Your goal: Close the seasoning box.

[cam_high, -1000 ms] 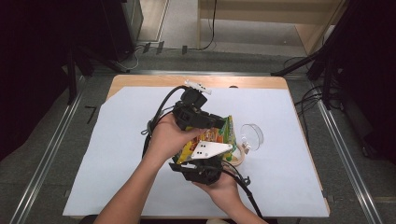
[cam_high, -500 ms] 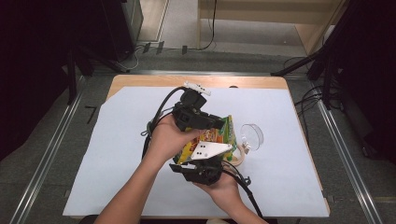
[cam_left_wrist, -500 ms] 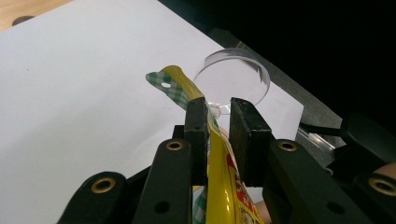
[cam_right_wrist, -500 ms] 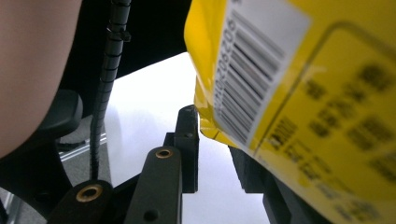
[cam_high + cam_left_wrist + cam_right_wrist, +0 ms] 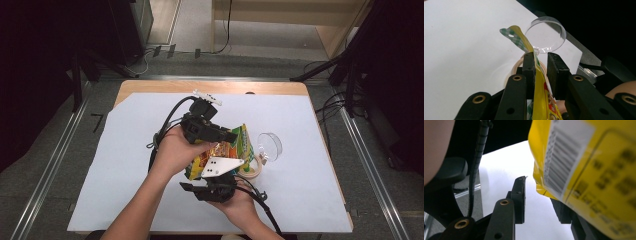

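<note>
The yellow snack packet (image 5: 227, 150) is held up above the white sheet (image 5: 125, 165) that covers the worktop (image 5: 150, 86), between the two hands near the middle. Its green-checked sealed top (image 5: 514, 37) points toward a clear round lid (image 5: 546, 33) standing on edge, with a roll of tape (image 5: 252, 169) lying just beside it. The left gripper (image 5: 540, 62) has the packet between its jaws, which are clenched on the film near its upper edge. The right gripper (image 5: 539, 200) sits under the packet's barcode side; its jaws have just been opening, and the left one stands clear of the film, so the grip looks released, though the packet hides the other jaw. As a judgement, the packet is lifted and probably still sealed; opening it, or passing it over and setting it down, is what remains
</note>
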A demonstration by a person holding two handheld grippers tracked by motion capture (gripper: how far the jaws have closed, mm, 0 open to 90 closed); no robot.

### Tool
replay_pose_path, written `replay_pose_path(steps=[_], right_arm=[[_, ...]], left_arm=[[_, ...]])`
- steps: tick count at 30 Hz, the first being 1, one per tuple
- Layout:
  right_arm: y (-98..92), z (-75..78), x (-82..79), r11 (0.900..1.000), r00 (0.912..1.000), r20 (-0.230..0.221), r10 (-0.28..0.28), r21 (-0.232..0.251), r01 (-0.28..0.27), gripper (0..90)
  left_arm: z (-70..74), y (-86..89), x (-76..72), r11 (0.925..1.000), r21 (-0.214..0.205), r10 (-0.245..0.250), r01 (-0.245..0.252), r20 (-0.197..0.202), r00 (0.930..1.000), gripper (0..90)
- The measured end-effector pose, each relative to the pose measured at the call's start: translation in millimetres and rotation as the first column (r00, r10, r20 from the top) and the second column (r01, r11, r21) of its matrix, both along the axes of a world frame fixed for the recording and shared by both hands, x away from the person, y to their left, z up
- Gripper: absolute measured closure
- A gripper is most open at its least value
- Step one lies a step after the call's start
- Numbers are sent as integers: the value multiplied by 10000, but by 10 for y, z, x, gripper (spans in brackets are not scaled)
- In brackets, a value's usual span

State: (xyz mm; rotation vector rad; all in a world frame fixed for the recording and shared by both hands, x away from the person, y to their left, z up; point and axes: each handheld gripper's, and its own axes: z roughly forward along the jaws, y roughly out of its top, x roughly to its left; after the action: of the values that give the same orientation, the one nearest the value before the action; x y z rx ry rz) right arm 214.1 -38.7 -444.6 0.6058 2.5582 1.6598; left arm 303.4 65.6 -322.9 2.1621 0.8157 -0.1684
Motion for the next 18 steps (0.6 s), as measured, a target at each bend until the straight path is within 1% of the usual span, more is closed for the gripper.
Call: replay_pose_path(steps=[1,2,3,6,10,14,16,18], right_arm=[[5,-6,-4,10000,10000,2,45,-28,-45,667],[9,-14,-1,10000,9998,166,66,-35,-66,666],[12,-17,-9,9999,9998,131,129,-50,-128,663],[12,-33,-10,9997,9993,299,245,-61,-243,663],[12,-53,-12,9995,9991,290,315,-50,-314,658],[23,-94,-24,9994,9991,335,269,-247,-261,629],[33,-121,-32,9992,9992,284,265,-320,-256,611],[42,-140,-32,9990,9992,324,237,-394,-224,593]], left_arm=[[-3,9,2,10000,16,1,0,-61,10000,774],[-10,17,4,10000,-52,7,-8,-111,9999,774],[-12,23,4,10000,-66,32,-33,-178,9998,774],[-23,39,11,9999,-115,-22,19,-278,9996,774],[-47,60,34,9998,-174,-73,65,-451,9990,775],[-81,97,63,9996,-231,-190,175,-671,9976,805],[-88,109,63,9997,-177,-181,169,-710,9973,806],[-90,120,61,9997,-142,-225,216,-724,9971,809]])
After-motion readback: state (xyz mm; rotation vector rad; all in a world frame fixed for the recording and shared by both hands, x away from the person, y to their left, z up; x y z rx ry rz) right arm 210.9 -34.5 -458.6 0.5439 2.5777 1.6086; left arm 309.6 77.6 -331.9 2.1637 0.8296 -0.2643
